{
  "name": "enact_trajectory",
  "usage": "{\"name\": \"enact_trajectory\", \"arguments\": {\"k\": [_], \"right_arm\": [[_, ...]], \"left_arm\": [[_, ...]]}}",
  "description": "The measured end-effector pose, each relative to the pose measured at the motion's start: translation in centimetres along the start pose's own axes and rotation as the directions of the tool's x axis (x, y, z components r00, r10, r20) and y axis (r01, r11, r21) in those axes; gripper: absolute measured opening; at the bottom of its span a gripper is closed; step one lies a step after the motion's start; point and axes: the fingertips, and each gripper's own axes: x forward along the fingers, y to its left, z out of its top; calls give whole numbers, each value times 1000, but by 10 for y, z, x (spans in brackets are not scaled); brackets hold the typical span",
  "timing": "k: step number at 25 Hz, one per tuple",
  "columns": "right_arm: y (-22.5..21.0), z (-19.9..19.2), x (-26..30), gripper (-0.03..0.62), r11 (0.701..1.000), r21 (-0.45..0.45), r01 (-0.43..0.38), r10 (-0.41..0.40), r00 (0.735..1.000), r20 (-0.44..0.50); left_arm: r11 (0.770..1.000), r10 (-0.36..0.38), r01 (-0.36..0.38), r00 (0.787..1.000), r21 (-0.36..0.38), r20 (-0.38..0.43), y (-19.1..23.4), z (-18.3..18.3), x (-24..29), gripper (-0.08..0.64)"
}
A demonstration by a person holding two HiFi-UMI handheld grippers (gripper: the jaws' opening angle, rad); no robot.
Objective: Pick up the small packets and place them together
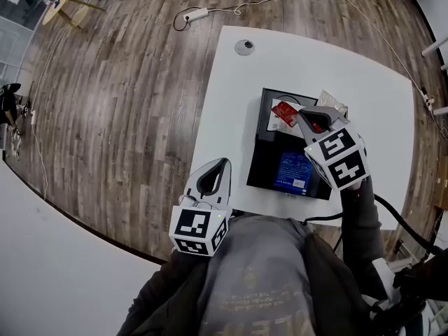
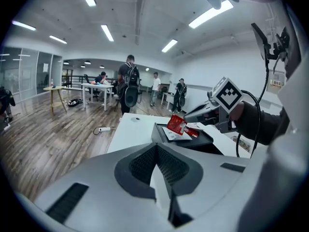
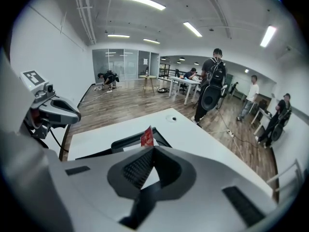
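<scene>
The right gripper [image 1: 304, 120] clamps a red packet [image 1: 283, 113] above the black tray [image 1: 266, 166] — the left gripper [image 1: 222, 164] hangs clenched, empty.

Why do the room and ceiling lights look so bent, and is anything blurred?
Both gripper views: wide-angle lenses bow the ceiling lights and blacken the corners. Left gripper view: the red packet is sharp, the near fingers slightly soft. Head view: the edges of the white table curve.
</scene>
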Motion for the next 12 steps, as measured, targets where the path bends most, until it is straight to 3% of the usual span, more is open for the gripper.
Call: {"name": "enact_trajectory", "arguments": {"k": [12], "right_arm": [[-17, 1, 3, 24, 997, 32, 71, -71, 997, 16]], "left_arm": [[1000, -6, 6, 1000, -24, -30, 0, -9, 10, 3]]}}
